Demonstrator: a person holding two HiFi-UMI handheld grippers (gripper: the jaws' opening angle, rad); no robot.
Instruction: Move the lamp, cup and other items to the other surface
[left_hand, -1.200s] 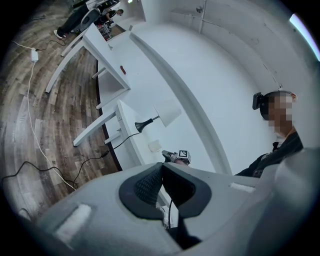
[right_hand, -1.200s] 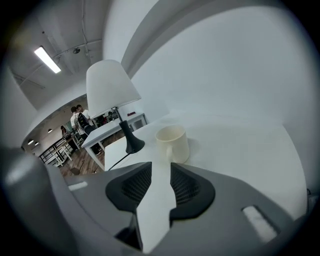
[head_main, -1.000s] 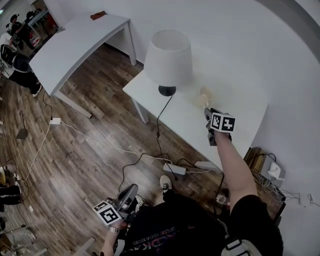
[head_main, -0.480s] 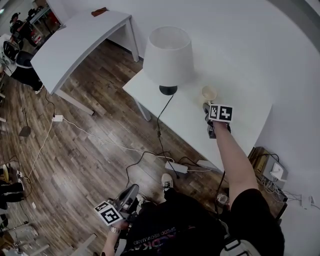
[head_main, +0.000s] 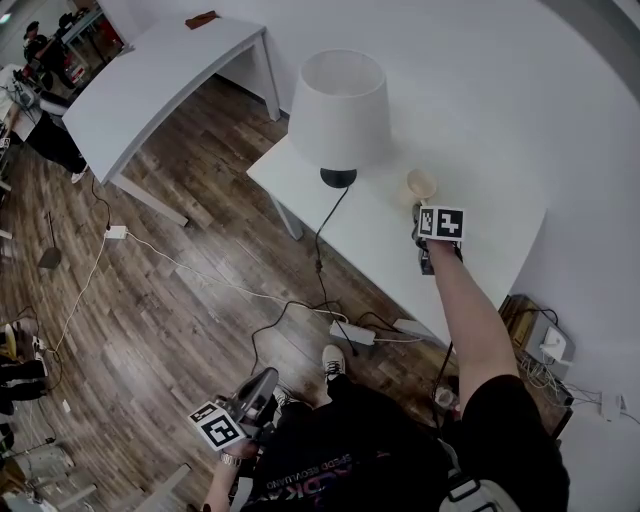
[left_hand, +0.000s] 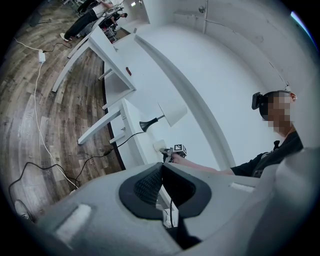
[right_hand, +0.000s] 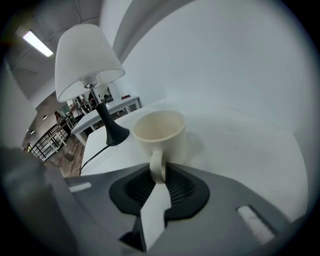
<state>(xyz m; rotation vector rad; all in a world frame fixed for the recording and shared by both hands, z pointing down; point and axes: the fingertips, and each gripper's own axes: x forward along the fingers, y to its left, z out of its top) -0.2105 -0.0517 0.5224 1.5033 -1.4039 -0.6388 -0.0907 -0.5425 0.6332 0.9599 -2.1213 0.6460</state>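
Note:
A cream cup (head_main: 421, 184) stands on the small white table (head_main: 380, 245), right of a lamp (head_main: 340, 110) with a white shade and black base. My right gripper (head_main: 418, 212) reaches down to the cup from the near side. In the right gripper view the cup (right_hand: 160, 132) faces me with its handle between the pads (right_hand: 176, 184). The jaws have just been closing and now press on the handle. The lamp (right_hand: 85, 60) rises to the left behind it. My left gripper (head_main: 262, 381) hangs low by my body, over the floor, jaws together and empty (left_hand: 161, 170).
A longer white table (head_main: 150, 90) stands at the back left with a small brown item (head_main: 201, 19) on its far end. The lamp's cord runs down to a power strip (head_main: 349, 336) among cables on the wooden floor. People stand at the far left.
My right gripper has come down and forward to the cup, and its jaws have closed round the handle. The left gripper has stayed where it was.

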